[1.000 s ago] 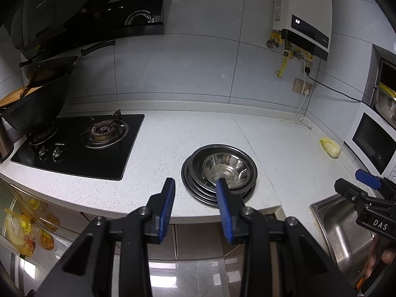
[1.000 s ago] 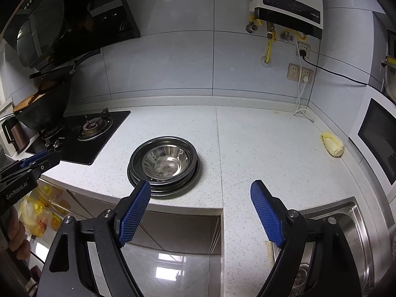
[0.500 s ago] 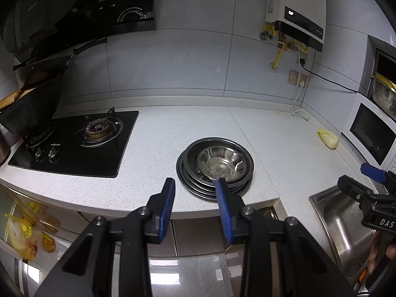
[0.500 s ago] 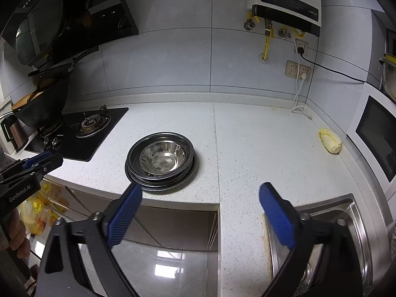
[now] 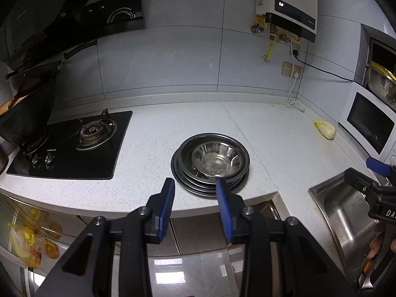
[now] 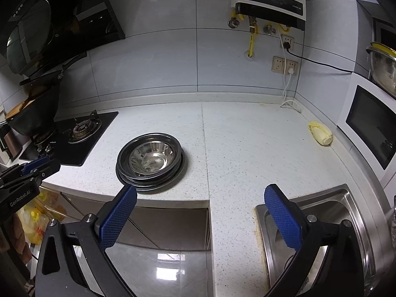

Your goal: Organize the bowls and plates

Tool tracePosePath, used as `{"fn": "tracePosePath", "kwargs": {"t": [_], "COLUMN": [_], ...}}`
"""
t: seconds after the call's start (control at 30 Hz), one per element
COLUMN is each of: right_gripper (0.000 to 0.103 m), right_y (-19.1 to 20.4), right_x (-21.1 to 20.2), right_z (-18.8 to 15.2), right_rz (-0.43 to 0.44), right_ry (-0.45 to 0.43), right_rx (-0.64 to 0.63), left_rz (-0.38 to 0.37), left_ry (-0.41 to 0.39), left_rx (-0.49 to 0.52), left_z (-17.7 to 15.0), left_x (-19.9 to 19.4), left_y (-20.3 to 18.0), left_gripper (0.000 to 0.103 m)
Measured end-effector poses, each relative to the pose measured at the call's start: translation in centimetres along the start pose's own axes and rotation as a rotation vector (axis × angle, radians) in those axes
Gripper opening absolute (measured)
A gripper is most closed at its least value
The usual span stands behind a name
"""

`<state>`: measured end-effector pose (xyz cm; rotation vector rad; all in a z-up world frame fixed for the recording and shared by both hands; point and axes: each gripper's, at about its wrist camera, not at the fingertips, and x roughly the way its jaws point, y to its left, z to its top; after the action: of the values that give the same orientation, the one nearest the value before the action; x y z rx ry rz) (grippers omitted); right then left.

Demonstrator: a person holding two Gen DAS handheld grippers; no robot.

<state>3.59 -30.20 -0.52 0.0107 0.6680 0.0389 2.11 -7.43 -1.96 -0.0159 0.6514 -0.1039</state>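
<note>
A steel bowl [image 5: 216, 159] sits in a stack of dark metal plates [image 5: 183, 173] on the white counter near its front edge. It also shows in the right wrist view, bowl [image 6: 151, 158] on plates [image 6: 177, 173]. My left gripper [image 5: 195, 193] is open and empty, held off the counter's front edge just before the stack. My right gripper [image 6: 200, 208] is wide open and empty, held before the counter to the right of the stack. Each gripper shows in the other's view, right gripper [image 5: 371, 173] and left gripper [image 6: 34, 167].
A black gas hob [image 5: 74, 146] with a wok [image 5: 24, 118] lies left. A steel sink [image 6: 321, 222] is at the right front. A yellowish vegetable [image 6: 320, 132] lies by a white microwave [image 6: 371, 128]. A water heater [image 6: 269, 0] hangs on the tiled wall.
Both grippers have drawn back a little from the counter. The right gripper has opened wider. The stack has not moved.
</note>
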Motion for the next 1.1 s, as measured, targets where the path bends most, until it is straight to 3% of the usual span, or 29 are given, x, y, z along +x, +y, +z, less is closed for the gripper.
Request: {"fn": "tracePosePath", "kwargs": {"t": [0.17, 0.63, 1.1], "right_gripper": [0.101, 0.101, 0.101], "right_y": [0.2, 0.0, 1.0], "right_x": [0.0, -0.2, 0.0], "right_z": [0.0, -0.2, -0.7], "right_rz": [0.000, 0.001, 0.016], "right_ry": [0.000, 0.001, 0.015], "right_rx": [0.004, 0.016, -0.041], "left_rz": [-0.001, -0.024, 0.006], "left_ry": [0.000, -0.012, -0.020], "left_rx": [-0.008, -0.021, -0.058], "left_z": [-0.1, -0.3, -0.4], "left_x": [-0.2, -0.6, -1.2], "left_y": [0.1, -0.1, 0.9], "left_gripper": [0.040, 0.041, 0.041]}}
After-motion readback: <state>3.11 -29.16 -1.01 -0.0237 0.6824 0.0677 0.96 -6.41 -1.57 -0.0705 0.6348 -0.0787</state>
